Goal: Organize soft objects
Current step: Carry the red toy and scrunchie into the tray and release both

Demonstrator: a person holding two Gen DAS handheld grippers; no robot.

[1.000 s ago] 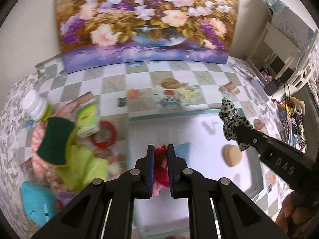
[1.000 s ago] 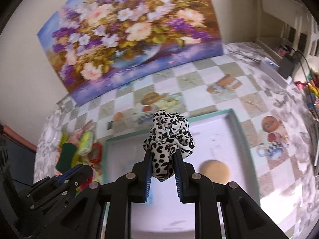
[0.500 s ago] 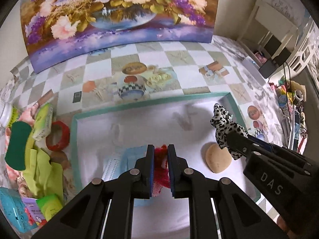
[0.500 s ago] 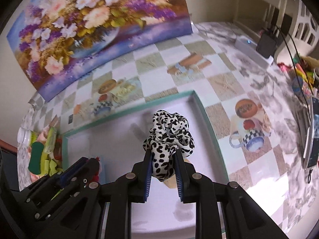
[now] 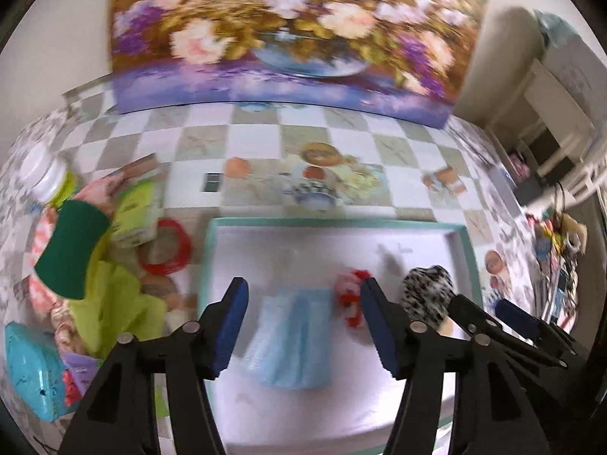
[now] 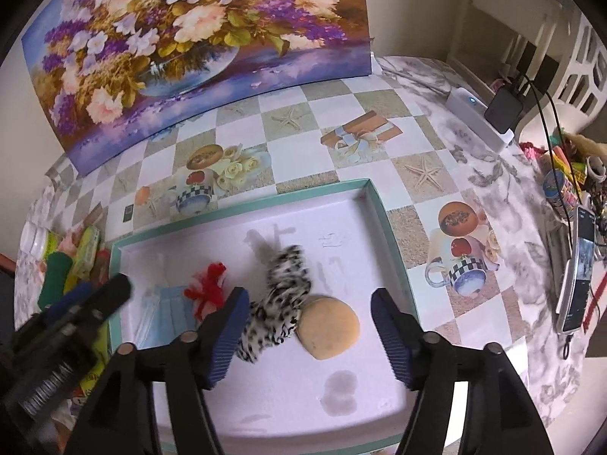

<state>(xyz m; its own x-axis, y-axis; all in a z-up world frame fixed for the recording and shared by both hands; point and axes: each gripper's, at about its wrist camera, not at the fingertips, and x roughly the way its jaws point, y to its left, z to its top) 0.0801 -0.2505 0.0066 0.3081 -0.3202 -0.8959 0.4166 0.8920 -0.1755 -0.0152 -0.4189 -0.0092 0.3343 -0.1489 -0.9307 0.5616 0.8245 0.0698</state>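
Note:
A teal-rimmed white tray holds a black-and-white spotted scrunchie, a red fuzzy item, a light blue face mask and a tan round sponge. My left gripper is open and empty above the mask. My right gripper is open and empty, the scrunchie lying loose by its left finger.
Left of the tray lies a pile: a green sponge, yellow-green cloth, a green box, a red ring, a white-capped bottle and a teal item. A flower painting stands behind. A phone lies right.
Both grippers have opened. The left let go of the red fuzzy item and the right let go of the spotted scrunchie; both now lie in the tray.

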